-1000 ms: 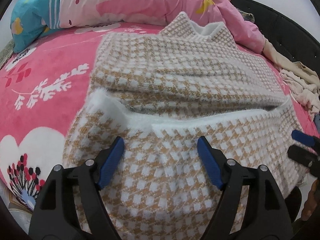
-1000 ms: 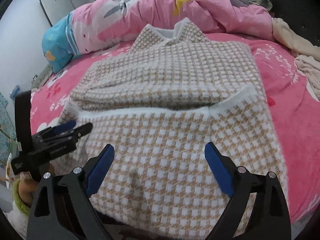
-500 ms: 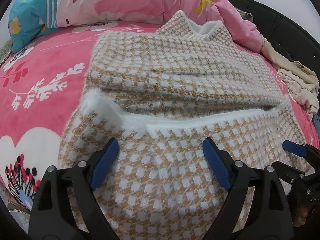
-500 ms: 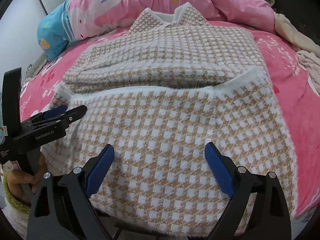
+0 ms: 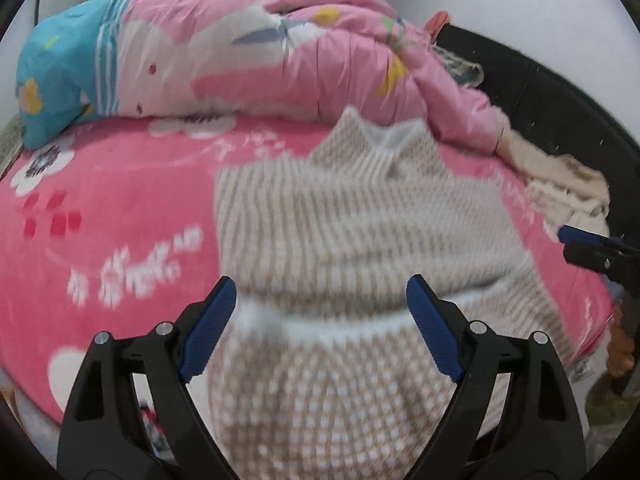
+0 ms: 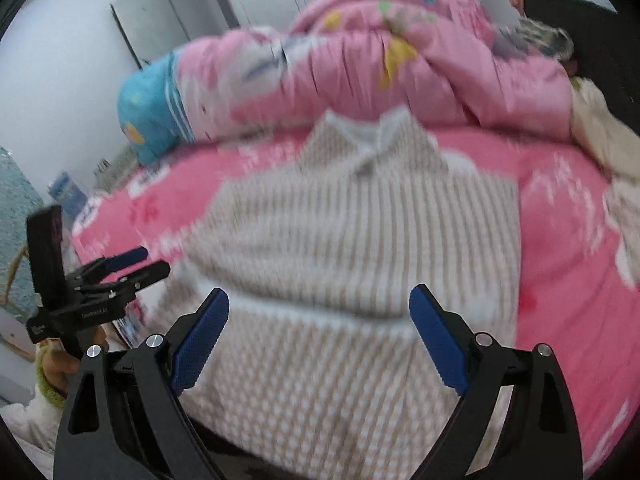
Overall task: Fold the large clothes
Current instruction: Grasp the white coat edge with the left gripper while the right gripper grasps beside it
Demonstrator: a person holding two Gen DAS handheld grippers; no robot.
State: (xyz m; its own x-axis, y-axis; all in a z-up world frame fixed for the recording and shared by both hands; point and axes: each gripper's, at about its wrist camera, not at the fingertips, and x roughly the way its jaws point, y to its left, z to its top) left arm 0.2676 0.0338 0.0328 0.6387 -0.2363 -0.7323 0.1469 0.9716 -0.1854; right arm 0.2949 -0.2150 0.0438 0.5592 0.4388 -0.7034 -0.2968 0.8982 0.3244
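Left wrist view: the left gripper (image 5: 320, 312) stands wide, its blue pads (image 5: 208, 332) well apart with nothing clamped; its jaws have just been opening, and only the sweater (image 5: 360, 240) shows in the gap, lying below them. The sweater, a beige-and-white check knit, lies flat on the pink sheet (image 5: 120, 220), collar toward the far side, its near part folded up over the body with a white edge running across. A pink quilt (image 5: 260, 64) is heaped along the far side of the bed, and cream clothes (image 5: 568, 184) lie at the right edge. The right gripper (image 5: 592, 248) enters from the right, beside the sweater's right edge. The frame is blurred.

Right wrist view: the right gripper (image 6: 320, 316) is likewise spread wide and holds nothing. The sweater (image 6: 360, 240) sits centred beneath it on the sheet (image 6: 560, 240). The left gripper (image 6: 124, 264) shows at the left, off the sweater's left edge, held by a hand (image 6: 60, 364) that is partly hidden.
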